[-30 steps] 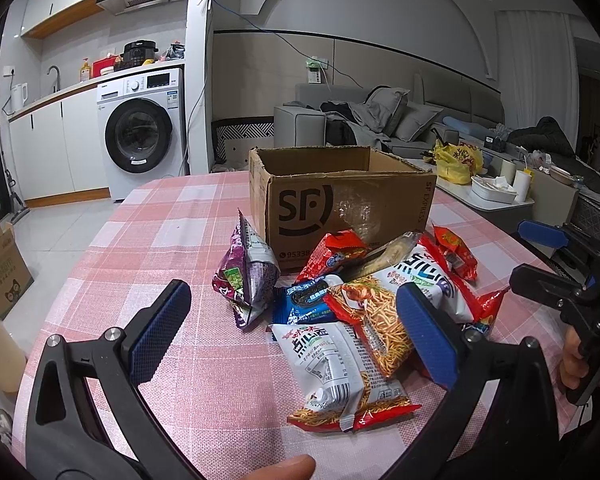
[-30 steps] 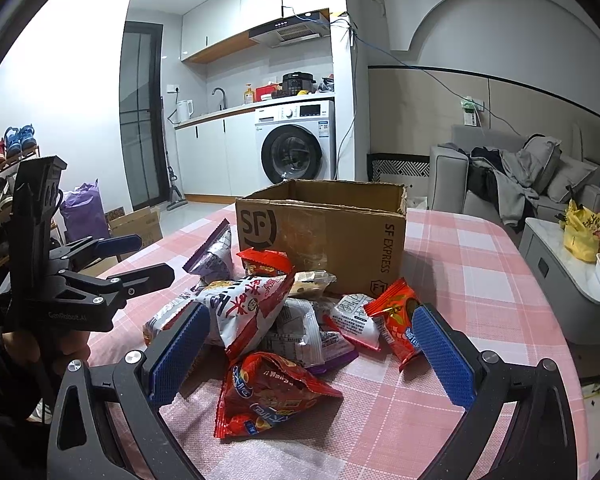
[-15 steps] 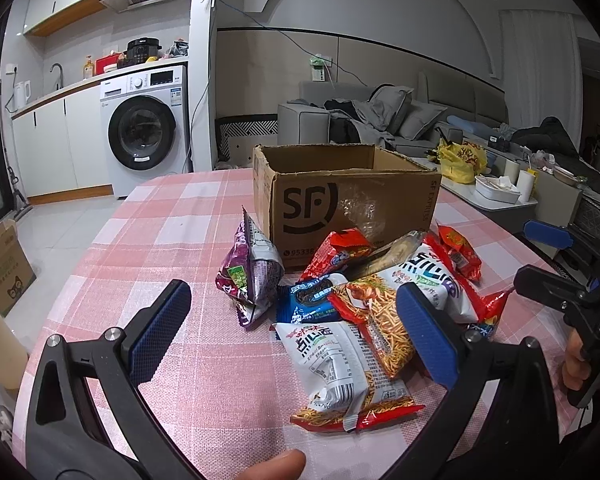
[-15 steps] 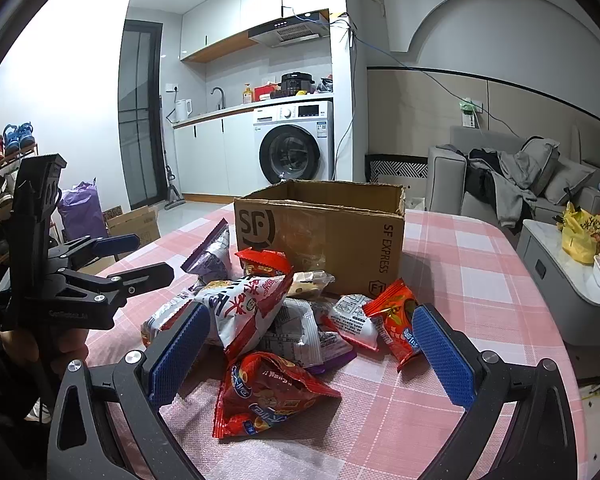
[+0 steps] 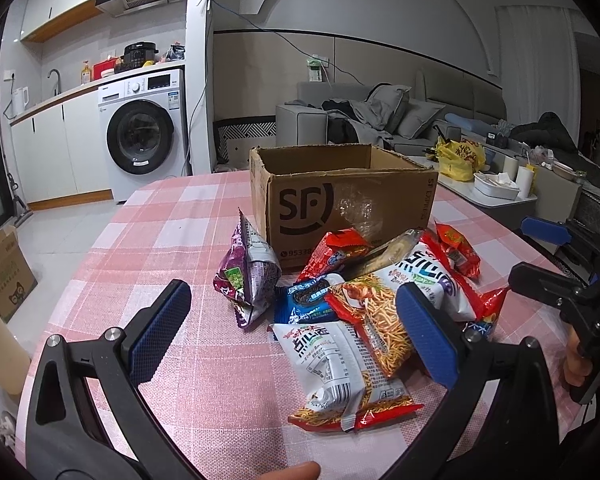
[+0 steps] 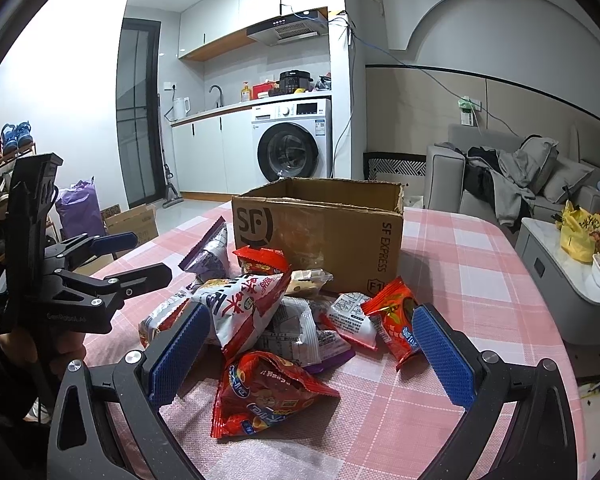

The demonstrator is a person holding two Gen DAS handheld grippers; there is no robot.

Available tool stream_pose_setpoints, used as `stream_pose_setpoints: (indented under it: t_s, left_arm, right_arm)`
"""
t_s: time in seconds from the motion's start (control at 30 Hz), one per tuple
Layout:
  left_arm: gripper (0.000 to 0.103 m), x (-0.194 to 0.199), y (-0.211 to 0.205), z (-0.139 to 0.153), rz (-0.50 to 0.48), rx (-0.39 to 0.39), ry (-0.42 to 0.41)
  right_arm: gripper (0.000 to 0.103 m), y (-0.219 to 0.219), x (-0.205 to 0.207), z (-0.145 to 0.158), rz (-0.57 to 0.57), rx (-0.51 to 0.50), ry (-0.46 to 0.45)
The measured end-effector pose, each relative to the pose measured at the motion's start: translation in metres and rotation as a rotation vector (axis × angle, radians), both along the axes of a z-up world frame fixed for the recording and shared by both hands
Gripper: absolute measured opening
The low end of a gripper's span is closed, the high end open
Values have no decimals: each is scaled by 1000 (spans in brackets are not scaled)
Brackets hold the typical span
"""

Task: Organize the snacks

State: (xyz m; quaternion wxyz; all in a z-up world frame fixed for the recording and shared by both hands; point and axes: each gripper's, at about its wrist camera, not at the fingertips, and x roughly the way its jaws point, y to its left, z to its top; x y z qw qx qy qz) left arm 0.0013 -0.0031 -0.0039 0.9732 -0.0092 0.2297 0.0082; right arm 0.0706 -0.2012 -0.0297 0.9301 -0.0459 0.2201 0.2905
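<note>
Snack packets (image 5: 352,312) lie heaped near the open cardboard box (image 5: 340,200). Left gripper (image 5: 292,332) and right gripper (image 6: 308,354) hover with fingers spread apart; neither holds anything.

The snack packets (image 5: 340,364) are glossy, crinkled foil-plastic. The box (image 5: 340,204) is matt brown cardboard; the gripper pads (image 6: 440,356) look ribbed blue rubber.

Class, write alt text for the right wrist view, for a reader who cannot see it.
A heap of crinkly snack packets lies on a pink checked tablecloth in front of an open brown cardboard box. The open right gripper frames a red packet; the open left gripper hangs at left.
</note>
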Motion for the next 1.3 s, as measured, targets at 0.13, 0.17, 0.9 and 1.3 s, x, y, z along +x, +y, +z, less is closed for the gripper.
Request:
stream_pose_setpoints:
  t_s: [0.13, 0.17, 0.9, 1.3]
  left_arm:
    - [102, -1, 0, 1, 8, -3, -1]
    - [102, -1, 0, 1, 15, -6, 0]
    - [102, -5, -2, 5, -29, -20, 105]
    - [102, 3, -6, -14, -74, 0, 239]
  right_arm:
    - [103, 3, 2, 0, -3, -14, 13]
    - [103, 2, 4, -1, -14, -16, 19]
    - [103, 11, 13, -18, -8, -113, 196]
    - [103, 18, 23, -34, 26, -100, 326]
